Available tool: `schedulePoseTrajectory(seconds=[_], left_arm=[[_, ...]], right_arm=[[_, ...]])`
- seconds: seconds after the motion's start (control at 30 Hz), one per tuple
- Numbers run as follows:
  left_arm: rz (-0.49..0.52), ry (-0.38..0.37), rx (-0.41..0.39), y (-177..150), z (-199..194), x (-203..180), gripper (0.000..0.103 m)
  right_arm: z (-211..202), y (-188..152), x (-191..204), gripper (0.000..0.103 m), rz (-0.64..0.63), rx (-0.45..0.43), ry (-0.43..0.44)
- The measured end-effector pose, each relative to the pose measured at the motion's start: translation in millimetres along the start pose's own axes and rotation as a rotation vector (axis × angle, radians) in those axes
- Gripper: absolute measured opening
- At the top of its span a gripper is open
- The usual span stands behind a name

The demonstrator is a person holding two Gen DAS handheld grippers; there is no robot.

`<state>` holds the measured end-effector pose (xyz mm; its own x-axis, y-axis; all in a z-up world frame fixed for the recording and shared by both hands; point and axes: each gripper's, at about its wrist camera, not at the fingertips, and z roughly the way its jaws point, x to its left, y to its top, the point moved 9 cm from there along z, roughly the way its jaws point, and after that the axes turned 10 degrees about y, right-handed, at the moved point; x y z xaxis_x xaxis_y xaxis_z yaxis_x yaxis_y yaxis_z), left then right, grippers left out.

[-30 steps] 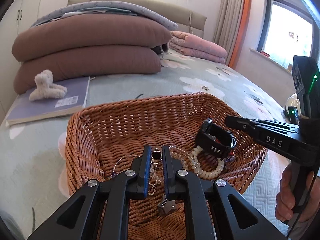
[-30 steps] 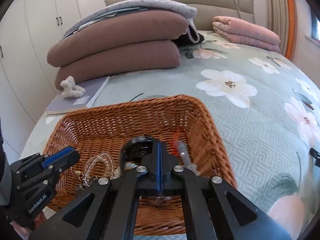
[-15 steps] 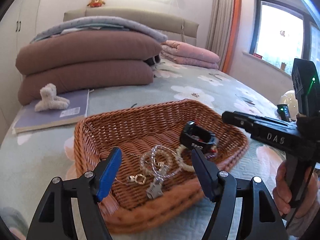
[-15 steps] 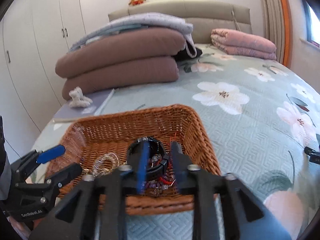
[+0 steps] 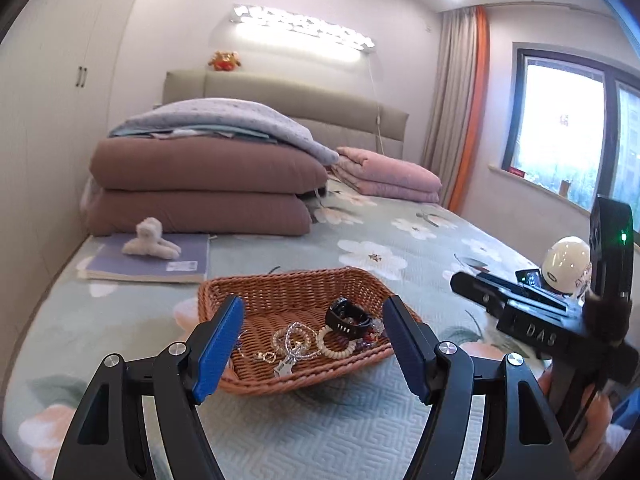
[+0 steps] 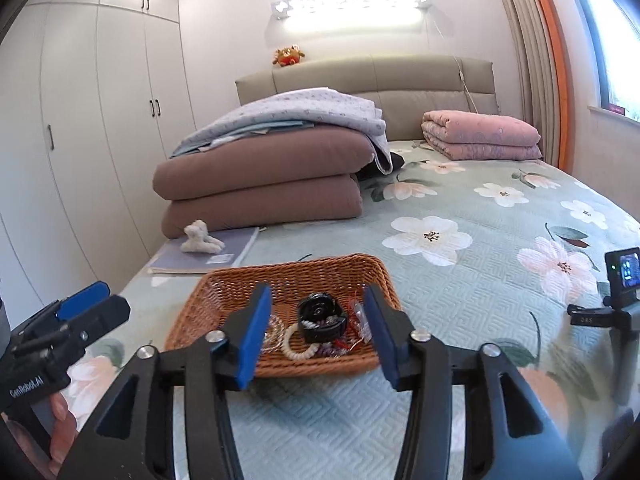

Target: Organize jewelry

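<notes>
Both grippers spread and empty above the bed, jewelry gathered in the wicker basket [image 5: 280, 292].

The left gripper [image 5: 312, 340] stands released with nothing between its pads; the right gripper [image 6: 316, 332] has just been opening its jaws and carries nothing. In the basket lie 1 black watch [image 5: 347, 317], 1 cream bead bracelet [image 5: 336, 345], 1 clear bead bracelet [image 5: 294, 340] and small charms [image 5: 280, 364]. These look light; the bracelets seem floppy, best pinched across the strand, while the stiffer watch suits a grip on its band. Thin chains could snag in the weave.
</notes>
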<state>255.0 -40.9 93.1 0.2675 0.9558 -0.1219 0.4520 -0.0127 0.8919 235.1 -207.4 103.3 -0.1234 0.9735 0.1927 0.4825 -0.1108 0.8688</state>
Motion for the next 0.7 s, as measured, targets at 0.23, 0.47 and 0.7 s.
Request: schedulePoseTrajectory(seconds=[0.23, 0.47, 0.7], left_arm=[[-0.046, 0.064, 0.017, -14.5, -35.9, -7.1, 0.075], [-0.045, 0.140, 0.045, -45.5, -68.4, -25.2, 0.075], [-0.088, 0.143, 0.056, -66.7, -91.2, -28.3, 0.075]], right_arm=[[-22.4, -23.4, 17.2, 0.053, 0.025, 0.049, 0.025], [-53.5, -54.6, 26.1, 0.053, 0.032, 0.120, -0.031], [-90.6, -92.5, 25.1, 0.054, 0.029, 0.123, -0.063]])
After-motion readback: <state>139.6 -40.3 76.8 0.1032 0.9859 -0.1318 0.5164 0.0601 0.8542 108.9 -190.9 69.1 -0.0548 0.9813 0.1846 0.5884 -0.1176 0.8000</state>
